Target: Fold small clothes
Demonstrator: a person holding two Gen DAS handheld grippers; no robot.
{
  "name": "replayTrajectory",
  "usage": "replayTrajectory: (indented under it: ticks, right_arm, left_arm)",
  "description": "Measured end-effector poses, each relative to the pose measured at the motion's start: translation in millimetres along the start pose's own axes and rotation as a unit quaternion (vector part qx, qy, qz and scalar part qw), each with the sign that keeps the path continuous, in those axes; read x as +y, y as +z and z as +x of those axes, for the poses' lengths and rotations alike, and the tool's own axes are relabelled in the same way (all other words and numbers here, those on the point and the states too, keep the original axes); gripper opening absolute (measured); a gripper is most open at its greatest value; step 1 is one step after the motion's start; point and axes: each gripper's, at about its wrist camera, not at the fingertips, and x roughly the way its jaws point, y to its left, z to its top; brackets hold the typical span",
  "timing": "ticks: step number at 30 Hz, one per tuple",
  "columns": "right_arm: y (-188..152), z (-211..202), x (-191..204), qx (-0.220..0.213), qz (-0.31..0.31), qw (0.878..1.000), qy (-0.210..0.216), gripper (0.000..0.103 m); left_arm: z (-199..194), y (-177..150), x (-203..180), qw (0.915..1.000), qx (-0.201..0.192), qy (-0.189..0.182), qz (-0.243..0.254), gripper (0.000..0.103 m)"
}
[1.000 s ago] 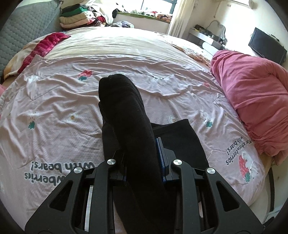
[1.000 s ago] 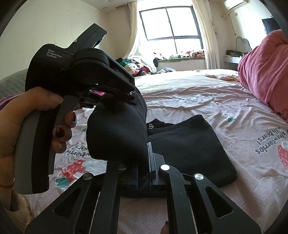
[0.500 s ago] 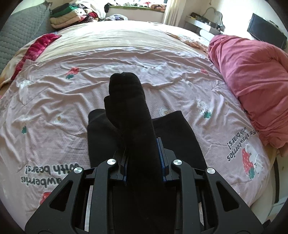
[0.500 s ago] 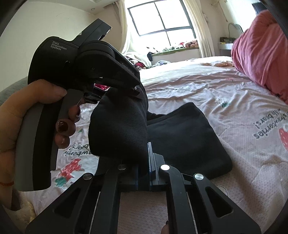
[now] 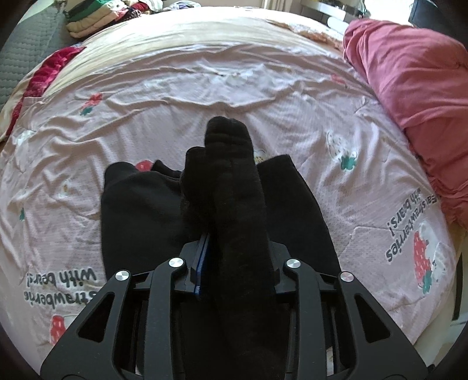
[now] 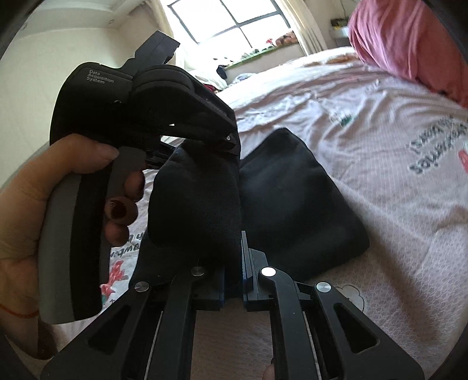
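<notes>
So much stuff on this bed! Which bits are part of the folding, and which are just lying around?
Part of the folding:
- black garment, its raised fold between both tools
- left tool, its jaws opening
- right tool, shut on the fabric

Just lying about:
- pink quilt
- pile of clothes
- strawberry bedspread, only the work surface
</notes>
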Motion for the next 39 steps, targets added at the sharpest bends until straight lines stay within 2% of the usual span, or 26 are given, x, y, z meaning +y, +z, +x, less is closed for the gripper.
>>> replayTrajectory:
  ticks: [4,7,9,12,15,16,18,21,22,26,30,32,34,37,39]
  right_arm:
    - [-1,4,-15,0.019,0.035,0.999,0.011,0.009]
    - [-2,8,-25,0.034,0.058,0.998,0.016,0.012]
    - [-3,8,-30,0.040,0.070,0.997,0.021,0.013]
    - [-3,8,-34,0.048,0.076,0.996,0.027,0.017]
    - [-1,6,-39,0.063,0.083,0.994,0.045,0.024]
    - [-1,4,-39,0.068,0.084,0.993,0.050,0.029]
    - [2,-2,-42,0.082,0.084,0.991,0.067,0.038]
    - [12,-25,-42,0.074,0.066,0.993,0.061,0.058]
    - [16,-34,-41,0.065,0.055,0.995,0.051,0.061]
    - [45,-54,-31,0.051,0.008,0.998,0.018,0.062]
    - [81,-34,-21,0.069,-0.056,0.996,-0.010,0.062]
    - [91,-18,-25,0.075,-0.076,0.994,-0.026,0.062]
    - [104,11,-33,0.085,-0.065,0.994,-0.030,0.062]
    - [111,39,-47,0.112,-0.028,0.993,-0.004,0.060]
    - [117,56,-49,0.119,-0.020,0.993,-0.010,0.060]
  left_arm:
    - [13,1,-11,0.9999,0.014,-0.002,0.006,0.038]
    - [20,4,-18,0.9995,0.018,-0.024,0.005,0.066]
    - [24,6,-23,0.9991,0.020,-0.036,0.007,0.073]
    - [23,7,-25,0.9980,0.015,-0.062,0.000,0.073]
    - [12,7,-17,0.9952,-0.007,-0.096,-0.017,0.073]
    - [5,6,-11,0.9934,-0.016,-0.111,-0.027,0.074]
    - [-5,4,0,0.9917,-0.031,-0.118,-0.041,0.084]
    - [-24,-3,26,0.9896,-0.061,-0.119,-0.054,0.084]
    - [-30,-6,35,0.9894,-0.069,-0.115,-0.056,0.084]
    - [-48,-27,75,0.9909,-0.101,-0.061,-0.065,0.084]
    - [-47,-47,89,0.9931,-0.107,-0.011,-0.046,0.084]
    - [-43,-57,91,0.9938,-0.105,-0.003,-0.038,0.084]
    - [-40,-65,89,0.9939,-0.106,0.002,-0.031,0.084]
    - [-33,-74,83,0.9942,-0.105,0.009,-0.020,0.084]
    - [-33,-79,80,0.9937,-0.110,0.011,-0.018,0.084]
